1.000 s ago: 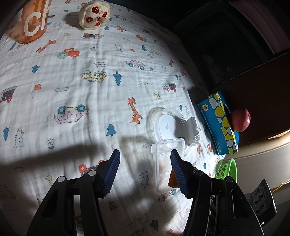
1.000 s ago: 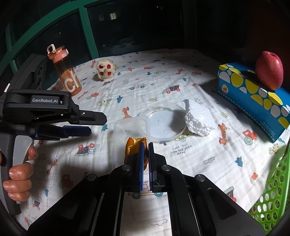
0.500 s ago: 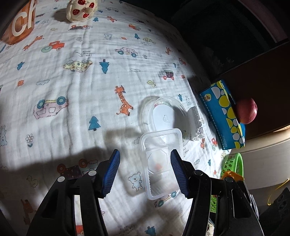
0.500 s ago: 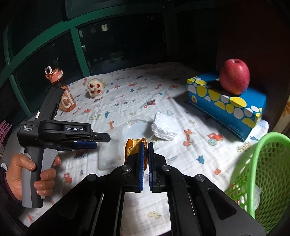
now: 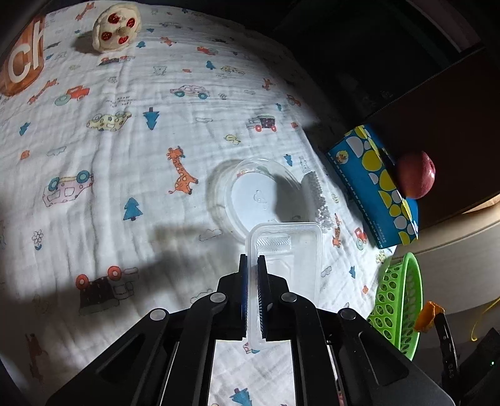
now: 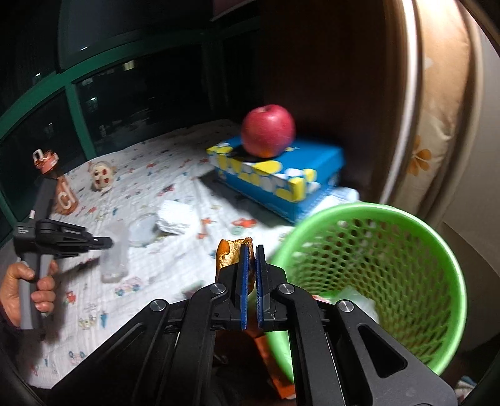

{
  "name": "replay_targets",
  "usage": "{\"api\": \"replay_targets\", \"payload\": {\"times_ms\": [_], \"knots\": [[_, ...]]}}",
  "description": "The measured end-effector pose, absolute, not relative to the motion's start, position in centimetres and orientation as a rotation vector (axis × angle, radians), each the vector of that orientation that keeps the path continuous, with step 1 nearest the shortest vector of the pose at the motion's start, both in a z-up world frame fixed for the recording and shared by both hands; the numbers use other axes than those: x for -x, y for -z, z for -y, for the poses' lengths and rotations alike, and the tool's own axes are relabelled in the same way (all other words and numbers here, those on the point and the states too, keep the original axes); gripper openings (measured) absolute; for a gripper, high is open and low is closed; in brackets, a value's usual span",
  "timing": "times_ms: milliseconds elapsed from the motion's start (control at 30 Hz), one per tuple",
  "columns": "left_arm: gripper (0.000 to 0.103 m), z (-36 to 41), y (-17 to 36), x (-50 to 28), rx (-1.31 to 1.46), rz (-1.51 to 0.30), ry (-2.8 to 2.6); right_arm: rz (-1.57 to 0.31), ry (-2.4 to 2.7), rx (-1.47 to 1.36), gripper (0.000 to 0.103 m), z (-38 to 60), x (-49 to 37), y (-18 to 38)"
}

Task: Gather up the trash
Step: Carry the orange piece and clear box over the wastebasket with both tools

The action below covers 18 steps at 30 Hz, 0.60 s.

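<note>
My left gripper (image 5: 252, 260) is shut on the left rim of a clear rectangular plastic tray (image 5: 297, 250), held just above the printed cloth. My right gripper (image 6: 252, 250) is shut on a piece of orange peel (image 6: 229, 254) and holds it in the air, left of the rim of the green mesh basket (image 6: 390, 215). The basket (image 5: 397, 299) and the peel (image 5: 428, 315) also show at the right of the left wrist view. A clear round lid (image 5: 259, 196) and a white foam piece (image 5: 318, 200) lie on the cloth beyond the tray.
A blue box (image 6: 281, 175) with a red apple (image 6: 268, 131) on top stands at the cloth's right edge. An orange bottle (image 6: 64, 193) and a small plush toy (image 5: 115, 26) stand at the far side. Some clear trash lies in the basket.
My left gripper closed on the tray's rim and lifted it. My right gripper carried the orange peel right, away from the tray, up to the green basket.
</note>
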<state>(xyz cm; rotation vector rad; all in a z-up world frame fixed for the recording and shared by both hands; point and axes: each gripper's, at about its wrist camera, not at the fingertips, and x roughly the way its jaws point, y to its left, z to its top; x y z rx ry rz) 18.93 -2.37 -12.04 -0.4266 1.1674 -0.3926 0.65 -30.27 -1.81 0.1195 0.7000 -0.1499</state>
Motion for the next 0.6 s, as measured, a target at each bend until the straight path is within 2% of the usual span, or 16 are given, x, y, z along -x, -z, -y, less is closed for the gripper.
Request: {"api": "replay_targets", "payload": {"times_ms": [267,600], "knots": [[0.006,6.0,7.4,-17.5,0.377,-1.101,0.495,-0.718,0.268,-0.170,0.005,36.0,2.5,2.4],[0.006,14.2,3.8,-16.2,0.296,-1.080,0.648,-0.709,0.355,-0.226,0.008,40.4,5.1,2.6]]}}
